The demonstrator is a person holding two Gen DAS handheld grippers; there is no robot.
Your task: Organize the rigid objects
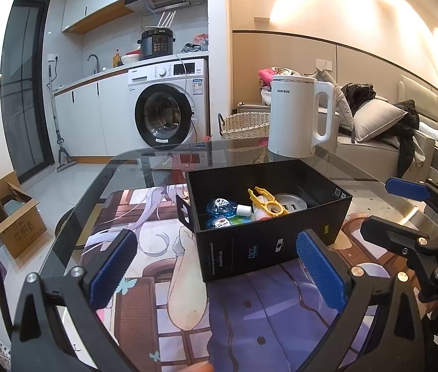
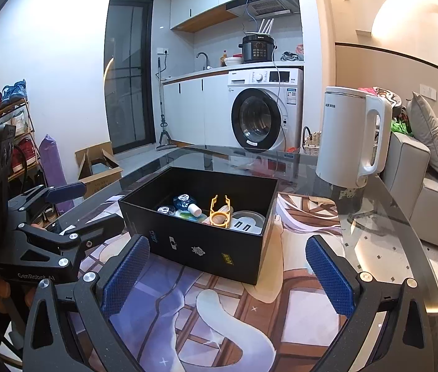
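Left wrist view: the left gripper [image 1: 219, 266], fingers spread and holding nothing, hovers over the printed mat [image 1: 249, 316] on the glass counter [image 1: 132, 167], just short of an open black box [image 1: 268, 217]. Inside the box lie blue round items [image 1: 220, 207], a yellow plastic tool [image 1: 265, 204] and a silver round device [image 1: 290, 201]. Behind the box stands a white kettle [image 1: 299, 114] marked "AUX". The right gripper [image 1: 420, 217] shows at the right edge.

Right wrist view: the right gripper [image 2: 228, 272], fingers likewise spread and empty, faces the same black box [image 2: 200, 241], which carries small logos on its near wall. The left gripper [image 2: 64, 217], lettered "GenRobot.AI", is also apart at the tips. The cooker [image 2: 257, 48] on the washing machine [image 2: 262, 111] reads "SUPOR".
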